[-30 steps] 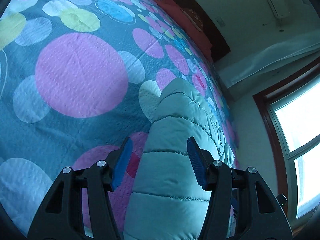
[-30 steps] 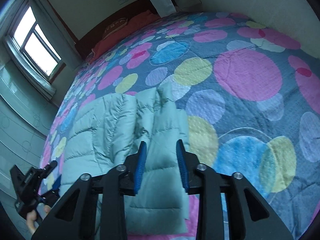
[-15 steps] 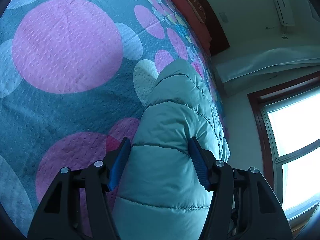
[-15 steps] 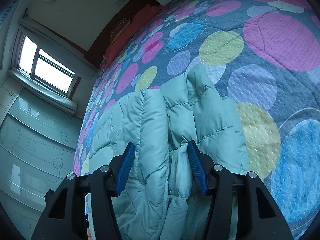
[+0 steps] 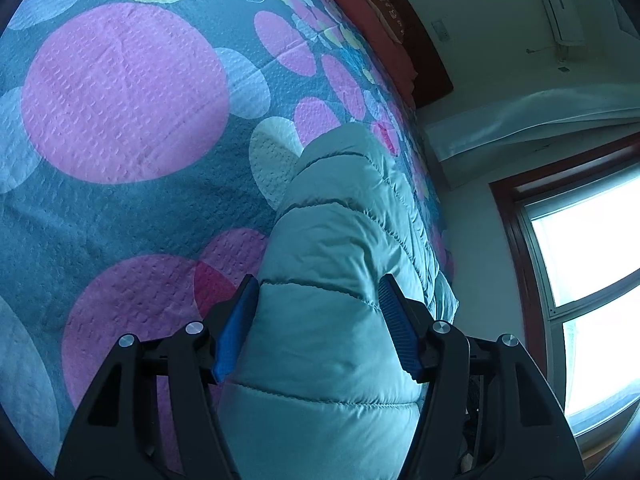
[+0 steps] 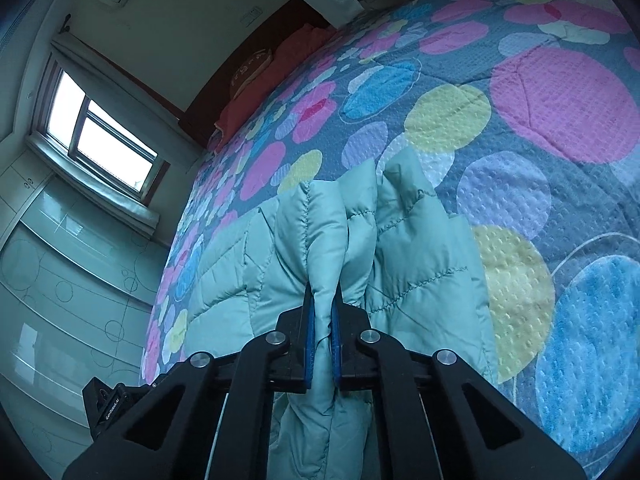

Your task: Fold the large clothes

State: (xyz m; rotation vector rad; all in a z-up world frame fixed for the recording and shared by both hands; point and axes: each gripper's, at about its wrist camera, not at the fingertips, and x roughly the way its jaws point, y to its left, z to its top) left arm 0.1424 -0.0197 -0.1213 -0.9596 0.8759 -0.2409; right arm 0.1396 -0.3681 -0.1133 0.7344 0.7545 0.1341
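A pale green quilted puffer jacket [image 6: 416, 264] lies on the dotted bedspread [image 6: 560, 100], near the bed's window-side edge. My right gripper [image 6: 321, 328] is shut on a raised fold of the jacket, which is pinched thin between the blue pads. In the left wrist view a puffy rolled part of the jacket [image 5: 340, 232] fills the gap of my left gripper [image 5: 318, 320]. Its jaws stand open, one on each side of that roll. Part of the left gripper's black body [image 6: 106, 400] shows low at the left of the right wrist view.
The bedspread [image 5: 120, 100] stretches wide beyond the jacket. Red pillows [image 6: 260, 80] and a dark headboard lie at the far end. A window [image 6: 104, 136] and pale wardrobe doors [image 6: 60, 280] stand close beside the bed's edge.
The right gripper moved in over the jacket and shut on a fold of it. The left gripper slid forward, so the puffy roll now sits between its open jaws.
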